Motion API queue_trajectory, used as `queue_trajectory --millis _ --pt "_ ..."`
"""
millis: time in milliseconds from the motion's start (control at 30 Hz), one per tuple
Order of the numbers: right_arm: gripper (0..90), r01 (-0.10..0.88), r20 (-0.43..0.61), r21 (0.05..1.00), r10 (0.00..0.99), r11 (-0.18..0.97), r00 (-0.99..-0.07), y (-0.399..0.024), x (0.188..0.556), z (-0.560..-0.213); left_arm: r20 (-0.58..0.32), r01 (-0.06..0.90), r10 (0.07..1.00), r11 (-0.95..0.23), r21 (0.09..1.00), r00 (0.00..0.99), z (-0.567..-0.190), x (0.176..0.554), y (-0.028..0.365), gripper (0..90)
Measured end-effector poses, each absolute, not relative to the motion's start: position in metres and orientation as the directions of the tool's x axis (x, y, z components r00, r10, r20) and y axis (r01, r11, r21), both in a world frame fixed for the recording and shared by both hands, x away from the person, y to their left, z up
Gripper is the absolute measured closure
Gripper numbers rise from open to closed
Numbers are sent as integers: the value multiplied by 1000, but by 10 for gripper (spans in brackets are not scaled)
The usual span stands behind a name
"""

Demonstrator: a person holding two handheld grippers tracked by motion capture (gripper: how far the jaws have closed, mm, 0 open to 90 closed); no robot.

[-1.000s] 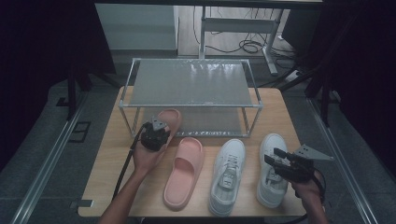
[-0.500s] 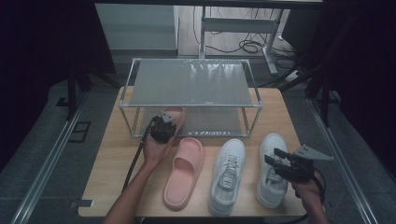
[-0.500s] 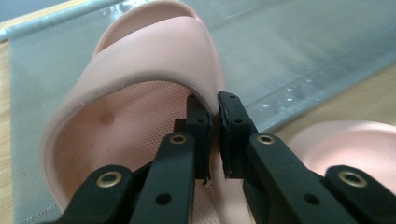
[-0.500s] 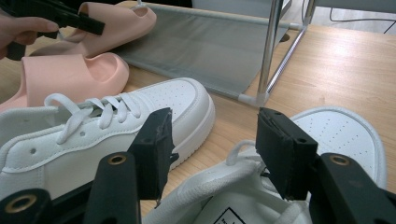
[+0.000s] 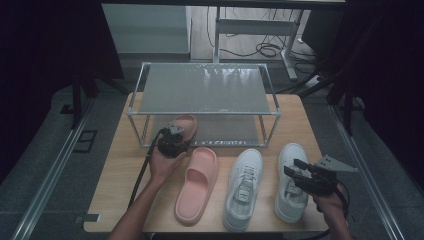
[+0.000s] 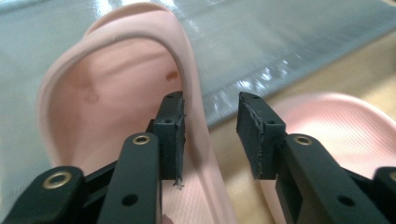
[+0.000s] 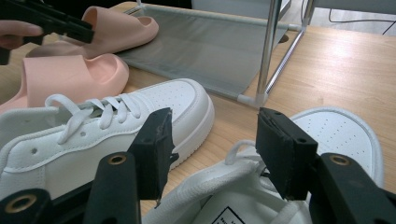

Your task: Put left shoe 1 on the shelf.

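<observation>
Left gripper (image 6: pixel 208 135): fingers just opened, parted around pink slipper (image 6: pixel 116 93) sidewall. Right gripper (image 7: pixel 212 149): fingers wide, empty, above white sneaker (image 7: pixel 327 140); 2nd sneaker (image 7: pixel 93 135) beside.

Two pink slippers are seen: one slipper (image 5: pixel 183 125) is partly under the rack, and the other slipper (image 5: pixel 197 183) is laid flat on the table. Two white sneakers are counted, one sneaker (image 5: pixel 243 187) in the middle and one sneaker (image 5: pixel 291 181) more to the right. That makes four shoes in all. One metal rack (image 5: pixel 202 88) with two shelves is seen. One wooden table (image 5: pixel 117 170) is seen. Two grippers are counted, the left gripper (image 5: pixel 173 138) and the right gripper (image 5: pixel 296 174).
</observation>
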State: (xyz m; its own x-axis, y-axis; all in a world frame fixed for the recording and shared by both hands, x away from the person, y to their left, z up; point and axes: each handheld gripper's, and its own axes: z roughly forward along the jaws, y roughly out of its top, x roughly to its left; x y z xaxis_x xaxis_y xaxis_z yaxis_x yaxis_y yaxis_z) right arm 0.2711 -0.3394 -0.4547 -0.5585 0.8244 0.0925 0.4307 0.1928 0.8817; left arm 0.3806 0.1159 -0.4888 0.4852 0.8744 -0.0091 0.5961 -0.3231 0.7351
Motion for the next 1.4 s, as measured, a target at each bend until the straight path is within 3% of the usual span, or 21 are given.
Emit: queue_trajectory --millis 400,867,1400 --pt "463 427 89 883 822 196 -562 -337 270 -453 -9 565 835 -364 741 550 -479 326 152 896" --pt "463 425 86 883 823 198 -562 -336 270 -453 9 578 821 -410 705 571 -497 285 185 900" --pt "465 420 83 886 823 198 -562 -336 269 -452 21 589 812 -441 677 584 -509 312 173 900"
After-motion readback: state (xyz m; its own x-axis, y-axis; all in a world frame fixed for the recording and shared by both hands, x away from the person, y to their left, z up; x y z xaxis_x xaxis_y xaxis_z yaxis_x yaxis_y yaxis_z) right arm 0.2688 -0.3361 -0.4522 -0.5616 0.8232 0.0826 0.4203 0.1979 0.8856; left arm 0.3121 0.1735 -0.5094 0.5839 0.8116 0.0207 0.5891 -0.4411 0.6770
